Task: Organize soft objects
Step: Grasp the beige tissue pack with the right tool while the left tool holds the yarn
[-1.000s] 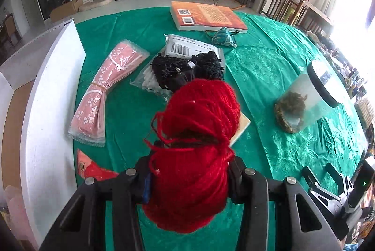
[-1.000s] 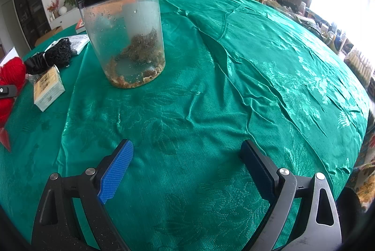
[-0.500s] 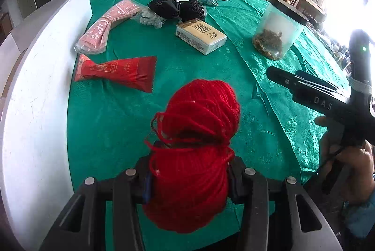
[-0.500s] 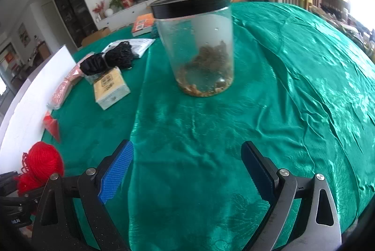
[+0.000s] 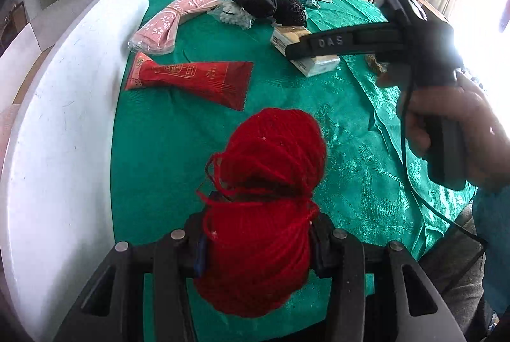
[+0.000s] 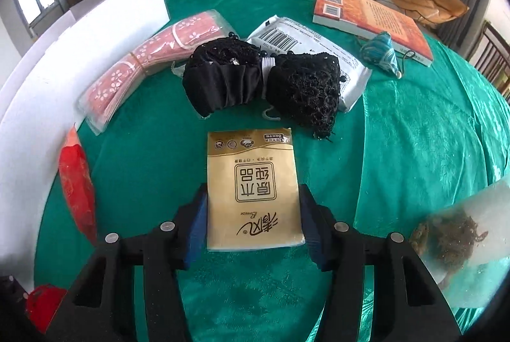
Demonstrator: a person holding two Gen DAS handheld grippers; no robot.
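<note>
My left gripper [image 5: 255, 233] is shut on a red yarn ball [image 5: 264, 198], held above the near edge of the green tablecloth [image 5: 159, 157]. My right gripper [image 6: 253, 214] has its jaws on both sides of a gold tissue pack [image 6: 253, 189] lying on the cloth; the blue pads [image 6: 199, 214] touch its edges. In the left wrist view the right gripper [image 5: 318, 43] reaches over that pack [image 5: 315, 64]. A black lace bundle [image 6: 261, 83], a pink floral packet [image 6: 149, 58], a red packet [image 6: 78, 185] and a teal pouch [image 6: 381, 50] lie beyond.
A white board [image 6: 63, 61] stands along the table's left edge. A white barcode bag [image 6: 306, 39] and an orange book [image 6: 373, 19] lie at the back. A clear jar [image 6: 462, 240] with brown contents stands at the right.
My right gripper swung left from the jar to the tissue pack and narrowed its jaws around it. My left gripper drew back slightly with the yarn.
</note>
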